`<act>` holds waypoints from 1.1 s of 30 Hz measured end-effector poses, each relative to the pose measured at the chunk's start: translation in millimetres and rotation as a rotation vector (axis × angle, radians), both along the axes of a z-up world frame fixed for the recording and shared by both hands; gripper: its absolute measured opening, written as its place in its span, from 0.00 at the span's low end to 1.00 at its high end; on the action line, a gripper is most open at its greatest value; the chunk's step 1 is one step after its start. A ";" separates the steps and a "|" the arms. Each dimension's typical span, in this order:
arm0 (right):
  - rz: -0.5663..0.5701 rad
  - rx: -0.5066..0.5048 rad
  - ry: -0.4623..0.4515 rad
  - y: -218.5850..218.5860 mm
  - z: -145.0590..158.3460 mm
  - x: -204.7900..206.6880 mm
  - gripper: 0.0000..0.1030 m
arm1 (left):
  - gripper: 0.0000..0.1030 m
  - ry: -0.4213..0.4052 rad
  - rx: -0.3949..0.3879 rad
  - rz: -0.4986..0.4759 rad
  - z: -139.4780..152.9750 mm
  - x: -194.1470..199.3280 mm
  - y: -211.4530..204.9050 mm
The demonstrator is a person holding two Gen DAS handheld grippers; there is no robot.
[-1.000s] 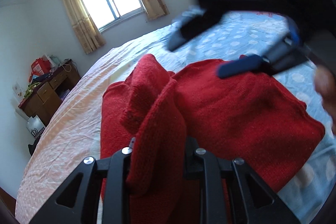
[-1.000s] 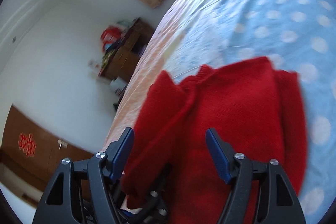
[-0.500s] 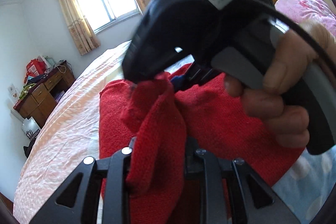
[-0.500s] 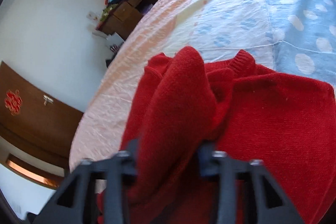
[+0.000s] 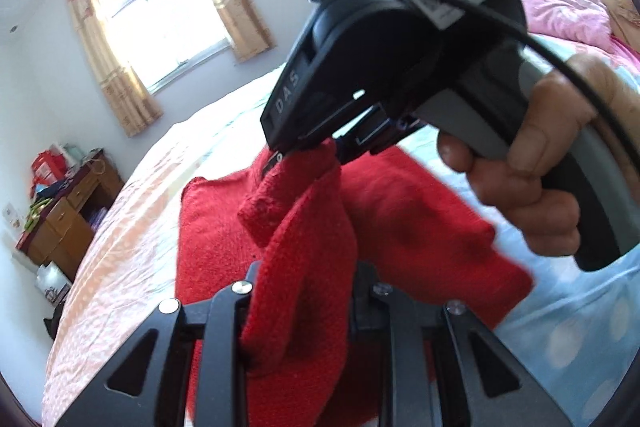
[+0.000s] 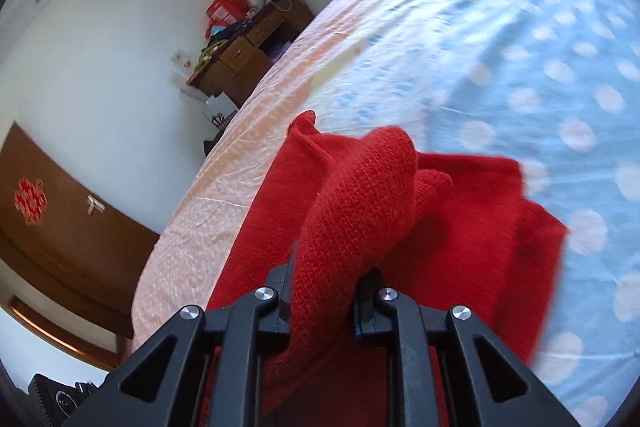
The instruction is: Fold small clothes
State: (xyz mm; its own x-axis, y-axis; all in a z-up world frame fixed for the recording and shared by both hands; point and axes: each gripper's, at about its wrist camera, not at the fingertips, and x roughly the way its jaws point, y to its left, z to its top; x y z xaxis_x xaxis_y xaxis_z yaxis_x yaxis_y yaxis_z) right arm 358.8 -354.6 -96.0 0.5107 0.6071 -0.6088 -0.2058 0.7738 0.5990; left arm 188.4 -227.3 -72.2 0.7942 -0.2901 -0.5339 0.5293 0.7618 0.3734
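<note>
Red sweater [image 5: 416,227] on the bed [image 6: 520,47], a sleeve-like fold pinched in the left gripper [image 5: 300,291]'s narrowed jaws at 6 o'clock; the right gripper [image 6: 324,291]'s jaws are closing on another fold, so lift both evenly.

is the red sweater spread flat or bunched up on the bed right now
Bunched and partly lifted: the red sweater lies doubled on the bed, with a raised fold pinched up between both grippers' fingers.

Gripper [image 5: 298,303] pads buried in red sweater [image 5: 404,223]
</note>
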 end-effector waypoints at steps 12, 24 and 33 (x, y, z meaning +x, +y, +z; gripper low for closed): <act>-0.069 0.171 0.064 -63.2 -36.3 -18.3 0.17 | 0.24 0.019 0.060 -0.037 -8.5 -11.5 -52.5; -0.126 0.291 0.101 -95.0 -55.1 -37.1 0.16 | 0.31 -0.006 0.086 -0.056 -16.2 -7.0 -44.1; -0.263 0.232 0.090 -126.1 -28.4 -105.6 0.45 | 1.00 0.024 -0.063 -0.195 1.9 -62.4 22.9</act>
State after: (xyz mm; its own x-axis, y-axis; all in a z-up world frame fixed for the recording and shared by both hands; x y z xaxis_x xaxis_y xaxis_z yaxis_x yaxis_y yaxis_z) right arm 253.2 -480.7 -124.3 0.6182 0.5893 -0.5201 0.0440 0.6347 0.7715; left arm 126.0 -204.5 -70.2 0.7071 -0.4707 -0.5277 0.6772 0.6656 0.3137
